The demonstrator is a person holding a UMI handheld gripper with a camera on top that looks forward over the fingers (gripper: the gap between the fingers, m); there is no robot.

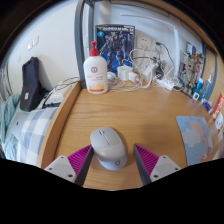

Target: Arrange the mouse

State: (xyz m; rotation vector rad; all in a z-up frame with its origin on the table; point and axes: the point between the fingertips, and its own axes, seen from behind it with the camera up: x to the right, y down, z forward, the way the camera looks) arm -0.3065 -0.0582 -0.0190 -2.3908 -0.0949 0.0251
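Observation:
A light grey computer mouse lies on the wooden desk, between my two fingers. My gripper is open: the left pad and the right pad stand at either side of the mouse with a narrow strip of wood showing at each side. The mouse rests on the desk by its own weight.
A white bottle with a red cap stands at the far side of the desk. A box with a printed picture and a tangle of white cables lie behind it. A blue-grey mouse mat lies to the right. A black bag sits left of the desk edge.

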